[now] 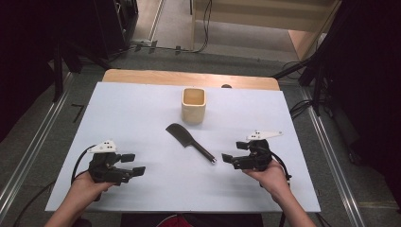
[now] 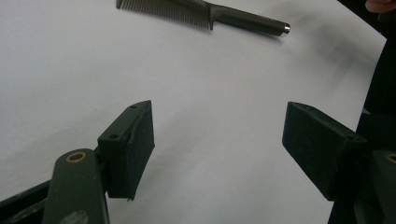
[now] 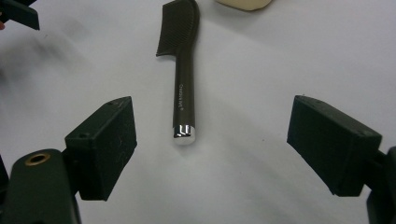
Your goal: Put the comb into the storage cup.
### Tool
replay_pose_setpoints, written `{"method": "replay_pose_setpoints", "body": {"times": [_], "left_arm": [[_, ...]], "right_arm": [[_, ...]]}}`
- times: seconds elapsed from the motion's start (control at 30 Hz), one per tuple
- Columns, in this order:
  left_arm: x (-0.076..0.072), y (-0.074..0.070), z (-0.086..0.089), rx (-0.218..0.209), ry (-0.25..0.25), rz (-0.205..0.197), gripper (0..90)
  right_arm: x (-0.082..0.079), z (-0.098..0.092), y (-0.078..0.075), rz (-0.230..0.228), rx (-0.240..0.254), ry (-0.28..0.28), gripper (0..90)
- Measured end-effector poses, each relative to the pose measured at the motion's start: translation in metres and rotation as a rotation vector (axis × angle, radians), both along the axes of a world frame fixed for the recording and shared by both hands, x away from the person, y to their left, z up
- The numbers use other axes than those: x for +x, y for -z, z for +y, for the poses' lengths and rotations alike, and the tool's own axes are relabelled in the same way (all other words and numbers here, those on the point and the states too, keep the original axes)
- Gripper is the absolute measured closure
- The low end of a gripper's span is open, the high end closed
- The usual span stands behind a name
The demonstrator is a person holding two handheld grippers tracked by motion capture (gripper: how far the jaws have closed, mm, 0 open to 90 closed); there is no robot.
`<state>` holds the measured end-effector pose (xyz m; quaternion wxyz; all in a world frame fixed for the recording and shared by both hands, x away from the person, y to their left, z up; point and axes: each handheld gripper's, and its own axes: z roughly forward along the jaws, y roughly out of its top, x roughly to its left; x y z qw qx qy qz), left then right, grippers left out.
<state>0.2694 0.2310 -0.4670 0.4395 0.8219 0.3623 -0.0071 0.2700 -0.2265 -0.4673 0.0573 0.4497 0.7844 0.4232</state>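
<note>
A dark comb (image 1: 189, 140) lies flat on the white table (image 1: 142, 113), its silver-capped handle end pointing toward my right gripper (image 1: 230, 158). Behind it stands a cream square cup (image 1: 194, 105), upright with its mouth open. My right gripper is open just right of the handle tip; in the right gripper view the comb (image 3: 181, 70) lies ahead, its cap between the spread jaws. My left gripper (image 1: 133, 164) is open at the front left, with bare table between its jaws, and in the left gripper view the comb (image 2: 205, 14) lies farther off.
The table's wooden back edge (image 1: 189, 78) shows beyond the white sheet. Cables (image 1: 302, 106) and dark stands (image 1: 317, 80) crowd the floor at the right. A metal rail (image 1: 33, 146) runs along the left side. The cup's corner (image 3: 243, 3) shows at the top of the right gripper view.
</note>
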Motion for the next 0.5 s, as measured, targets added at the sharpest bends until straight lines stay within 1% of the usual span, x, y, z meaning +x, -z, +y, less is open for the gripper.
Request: {"method": "replay_pose_setpoints", "body": {"times": [0.23, 0.33, 0.5], "left_arm": [[0.000, 0.000, 0.000, -0.001, 0.003, 0.000, 26.6], [0.000, 0.000, 0.000, -0.002, 0.002, 0.001, 26.6], [0.000, 0.000, -0.001, -0.007, 0.007, 0.003, 26.6]], "right_arm": [[0.006, 0.007, -0.002, -0.008, -0.011, -0.009, 13.9], [0.008, 0.008, -0.003, -0.015, -0.006, -0.009, 14.0], [0.014, 0.013, -0.004, -0.025, -0.010, -0.029, 14.0]]}}
